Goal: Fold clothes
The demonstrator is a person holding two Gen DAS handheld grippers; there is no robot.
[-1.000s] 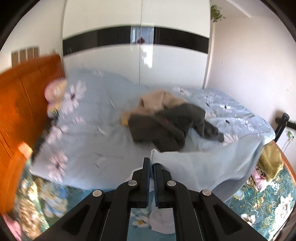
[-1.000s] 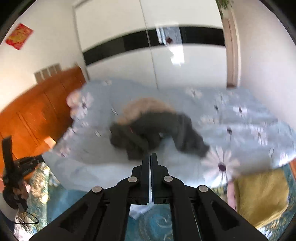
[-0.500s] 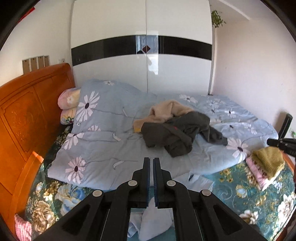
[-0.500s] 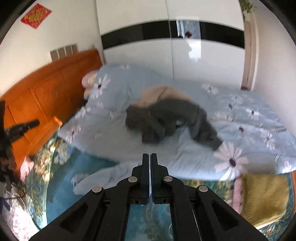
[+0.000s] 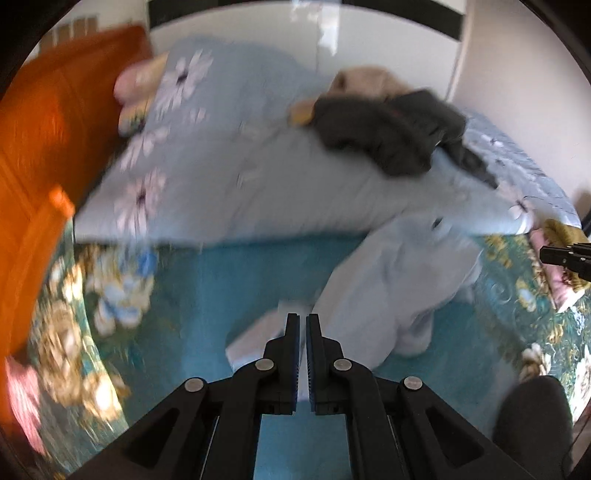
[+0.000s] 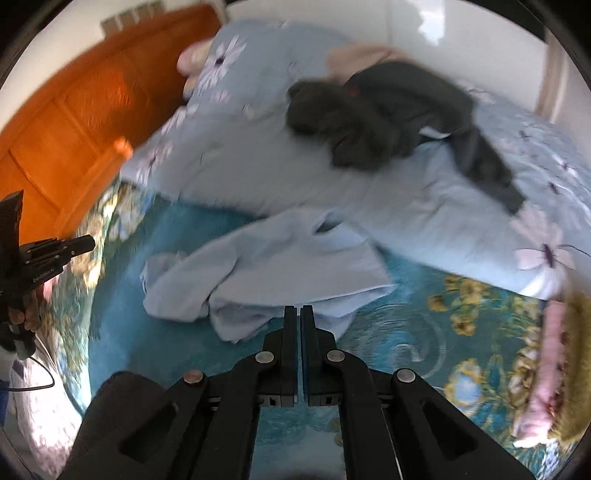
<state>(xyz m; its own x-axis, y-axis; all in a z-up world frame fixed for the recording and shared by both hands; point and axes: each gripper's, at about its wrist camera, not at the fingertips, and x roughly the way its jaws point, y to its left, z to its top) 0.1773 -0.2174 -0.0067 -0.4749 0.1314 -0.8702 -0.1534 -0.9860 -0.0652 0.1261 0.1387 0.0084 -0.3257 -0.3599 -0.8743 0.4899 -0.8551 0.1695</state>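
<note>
While both views are motion-blurred, contents read as follows. Left gripper point(image 5: 302, 317): jaws together, clamped on near edge of pale blue garment point(image 5: 399, 280); cloth shows in the slit betw. the pads. Right gripper point(image 6: 298, 309): jaws together, at near edge of same garment; whether cloth is actually pinched, can't tell. Garment: crumpled, spread on teal flowered bedsheet point(image 6: 406, 339), near side of bed, far end touching blue daisy-print quilt point(image 6: 258, 166). Dark grey clothing point(image 6: 380, 114): heaped on quilt, far centre. Beige clothing point(image 5: 365, 81): partly under the grey heap, far side. Folded stack, pink w/ olive-yellow item on top point(image 6: 557, 369): right edge of bed. Orange wooden headboard point(image 5: 44, 122): left. Pillows point(image 5: 136, 88): far left, by headboard. White wardrobe point(image 6: 461, 33): far wall. Hand on left gripper's handle point(image 6: 26, 314): seen in right view, left edge.
</note>
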